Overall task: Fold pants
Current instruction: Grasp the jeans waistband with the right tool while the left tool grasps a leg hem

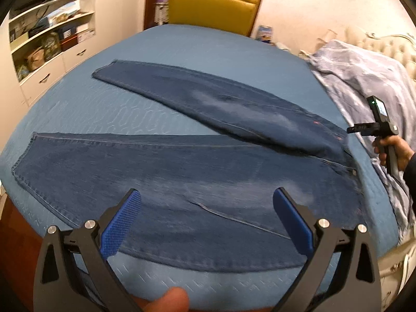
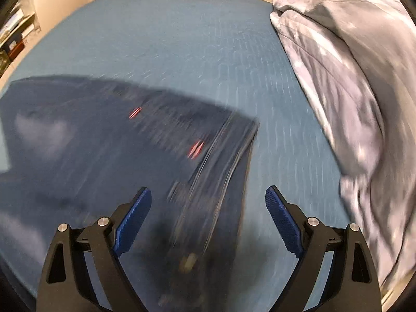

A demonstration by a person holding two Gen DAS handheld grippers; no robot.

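Note:
Dark blue jeans (image 1: 182, 161) lie flat on a blue bedspread (image 1: 208, 52), legs spread in a V toward the left, waistband to the right. My left gripper (image 1: 206, 195) is open and empty, hovering over the near leg. My right gripper (image 2: 208, 191) is open and empty above the waistband end of the jeans (image 2: 104, 156); this view is motion-blurred. The right gripper also shows in the left wrist view (image 1: 349, 130), held by a hand just past the waistband, its fingers hard to make out.
A crumpled grey-lilac duvet (image 2: 351, 91) lies along the right side of the bed, and shows in the left wrist view (image 1: 364, 78). A yellow chair (image 1: 212, 10) stands beyond the far edge. White shelves (image 1: 49, 39) stand at far left.

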